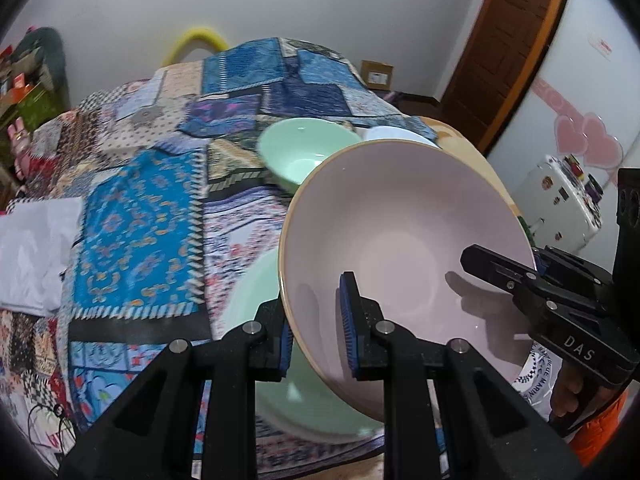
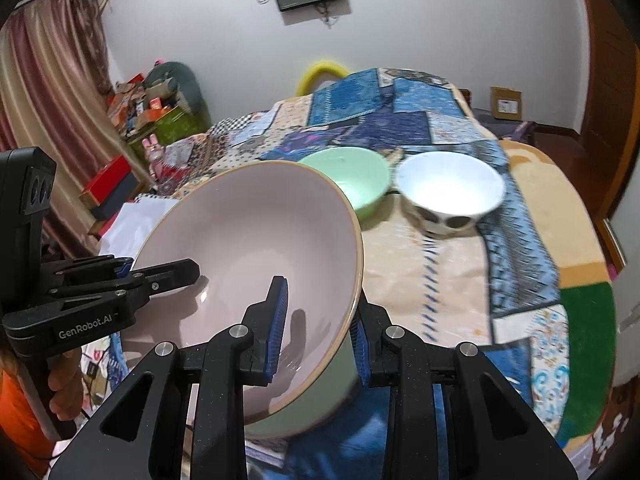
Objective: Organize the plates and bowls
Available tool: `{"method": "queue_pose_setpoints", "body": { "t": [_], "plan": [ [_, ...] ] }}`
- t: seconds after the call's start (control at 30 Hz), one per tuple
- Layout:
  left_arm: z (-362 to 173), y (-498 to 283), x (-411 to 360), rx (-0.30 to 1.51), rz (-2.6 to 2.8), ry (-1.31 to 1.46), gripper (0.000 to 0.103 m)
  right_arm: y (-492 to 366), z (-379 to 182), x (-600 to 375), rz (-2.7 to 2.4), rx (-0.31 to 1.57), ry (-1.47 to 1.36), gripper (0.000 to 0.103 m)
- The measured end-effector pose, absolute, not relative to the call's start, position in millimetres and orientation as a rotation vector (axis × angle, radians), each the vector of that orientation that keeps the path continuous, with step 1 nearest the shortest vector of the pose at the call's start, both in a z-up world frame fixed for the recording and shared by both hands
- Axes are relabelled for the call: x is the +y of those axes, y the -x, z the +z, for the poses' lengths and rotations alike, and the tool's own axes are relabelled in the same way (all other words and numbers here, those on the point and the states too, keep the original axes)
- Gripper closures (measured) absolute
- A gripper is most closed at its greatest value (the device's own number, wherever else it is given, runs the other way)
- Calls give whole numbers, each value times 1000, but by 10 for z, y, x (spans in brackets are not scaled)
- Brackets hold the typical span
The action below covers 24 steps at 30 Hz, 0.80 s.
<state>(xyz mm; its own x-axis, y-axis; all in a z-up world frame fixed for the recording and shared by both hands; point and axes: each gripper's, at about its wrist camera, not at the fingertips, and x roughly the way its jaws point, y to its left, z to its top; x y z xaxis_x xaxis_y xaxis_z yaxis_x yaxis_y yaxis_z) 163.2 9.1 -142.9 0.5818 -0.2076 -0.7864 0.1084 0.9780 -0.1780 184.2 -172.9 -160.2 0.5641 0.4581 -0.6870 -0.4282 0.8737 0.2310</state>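
A large pink bowl (image 1: 404, 248) with a tan rim is held tilted above the table, also in the right wrist view (image 2: 248, 240). My left gripper (image 1: 316, 320) is shut on its near-left rim. My right gripper (image 2: 316, 336) is shut on its opposite rim; it shows at the right of the left wrist view (image 1: 504, 268). A large mint green bowl (image 1: 304, 396) sits right under the pink bowl. A smaller mint bowl (image 2: 352, 180) and a white bowl (image 2: 452, 188) with dark spots stand farther back.
The table carries a patchwork cloth (image 1: 160, 184). White paper (image 1: 36, 256) lies at its left edge. A printed plate (image 1: 536, 376) peeks out under the pink bowl. Boxes and clutter (image 2: 152, 112) stand by the far wall.
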Motion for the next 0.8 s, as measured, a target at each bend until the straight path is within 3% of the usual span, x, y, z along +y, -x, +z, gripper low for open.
{"method": "queue_pose_setpoints", "body": {
  "t": [0.8],
  "plan": [
    [-1723,-1253,1557,953,33,234,83,-1855,-1903,-370,737,917,53,76]
  ]
}}
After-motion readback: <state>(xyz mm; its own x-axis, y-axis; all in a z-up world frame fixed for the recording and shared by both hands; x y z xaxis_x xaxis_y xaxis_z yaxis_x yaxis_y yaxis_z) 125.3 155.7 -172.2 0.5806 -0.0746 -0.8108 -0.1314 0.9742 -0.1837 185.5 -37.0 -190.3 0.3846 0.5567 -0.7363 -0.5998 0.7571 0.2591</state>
